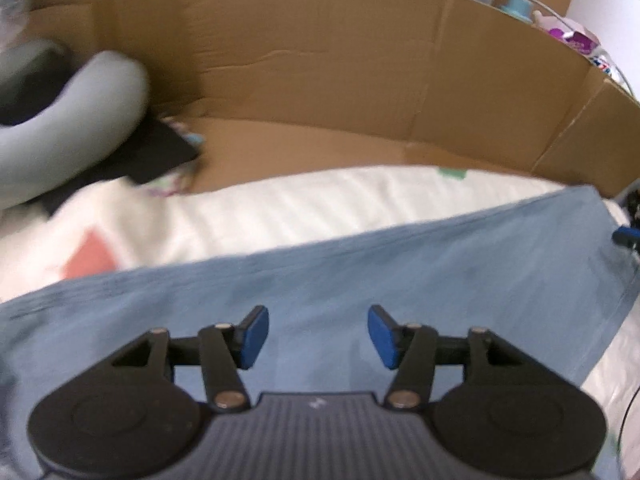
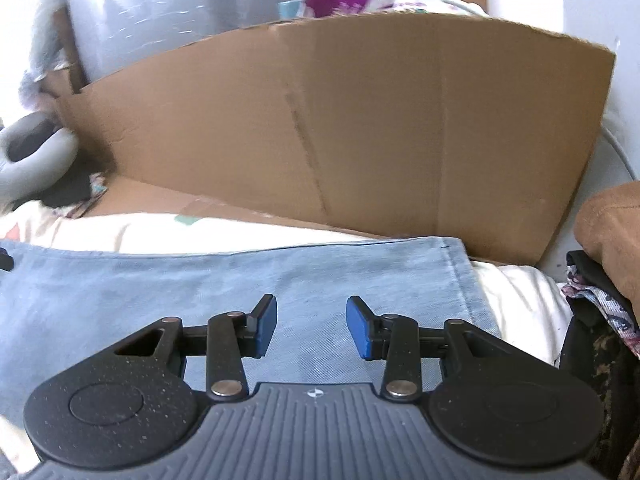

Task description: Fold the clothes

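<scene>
A light blue garment [image 1: 360, 256] lies spread flat on a white quilted cover [image 1: 280, 208]. My left gripper [image 1: 318, 334] hovers over it, open, with nothing between its blue pads. In the right wrist view the same blue garment [image 2: 200, 280] shows its hemmed right edge and far corner. My right gripper [image 2: 311, 326] is open above that part, its blue pads apart and empty. A blue pad of the right gripper [image 1: 624, 236] peeks in at the left wrist view's right edge.
A tall brown cardboard wall [image 1: 320, 80] [image 2: 360, 128] stands just behind the cover. A grey neck pillow [image 1: 60, 120] on dark cloth lies at the far left. A brown cushion [image 2: 612, 232] and patterned dark fabric [image 2: 600, 320] sit at the right.
</scene>
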`<state>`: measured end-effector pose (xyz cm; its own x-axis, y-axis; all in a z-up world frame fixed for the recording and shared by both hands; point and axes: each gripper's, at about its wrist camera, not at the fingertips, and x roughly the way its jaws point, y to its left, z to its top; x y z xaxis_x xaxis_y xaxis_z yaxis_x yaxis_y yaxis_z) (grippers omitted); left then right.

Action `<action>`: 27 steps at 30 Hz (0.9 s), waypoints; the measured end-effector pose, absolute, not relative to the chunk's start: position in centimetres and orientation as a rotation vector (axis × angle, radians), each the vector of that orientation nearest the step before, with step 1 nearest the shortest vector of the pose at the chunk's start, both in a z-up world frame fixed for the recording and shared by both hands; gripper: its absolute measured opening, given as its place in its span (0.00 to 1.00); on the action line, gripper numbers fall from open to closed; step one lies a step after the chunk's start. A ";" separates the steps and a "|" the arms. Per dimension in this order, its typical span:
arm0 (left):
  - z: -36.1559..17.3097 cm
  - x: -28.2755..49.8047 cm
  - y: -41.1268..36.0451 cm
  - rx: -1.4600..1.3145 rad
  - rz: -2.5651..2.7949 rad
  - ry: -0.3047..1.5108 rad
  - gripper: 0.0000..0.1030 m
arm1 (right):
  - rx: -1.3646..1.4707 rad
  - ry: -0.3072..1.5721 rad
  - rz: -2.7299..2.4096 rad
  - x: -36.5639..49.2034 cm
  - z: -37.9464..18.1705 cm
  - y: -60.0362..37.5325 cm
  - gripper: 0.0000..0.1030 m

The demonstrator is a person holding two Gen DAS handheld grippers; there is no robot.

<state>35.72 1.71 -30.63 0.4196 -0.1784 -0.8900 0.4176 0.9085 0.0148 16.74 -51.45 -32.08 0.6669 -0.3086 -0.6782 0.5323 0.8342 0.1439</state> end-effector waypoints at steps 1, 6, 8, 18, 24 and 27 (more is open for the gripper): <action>-30.3 35.2 3.0 0.258 -0.367 1.082 0.59 | 0.350 0.698 -0.480 16.5 -32.0 -51.2 0.45; -28.4 31.4 9.4 0.282 -0.276 1.106 0.64 | 0.363 0.734 -0.454 15.5 -31.4 -49.9 0.45; -27.6 29.8 12.1 0.248 -0.229 1.109 0.66 | 0.364 0.748 -0.438 15.0 -31.2 -49.3 0.45; -26.5 21.8 23.4 0.083 -0.010 1.133 0.68 | 0.383 0.847 -0.333 12.3 -30.8 -45.8 0.45; -29.0 18.5 28.4 -0.082 0.136 1.131 0.69 | 0.384 0.942 -0.197 11.4 -31.8 -42.1 0.45; -30.0 17.5 29.2 -0.097 0.162 1.154 0.68 | 0.392 0.985 -0.140 11.6 -32.1 -40.5 0.45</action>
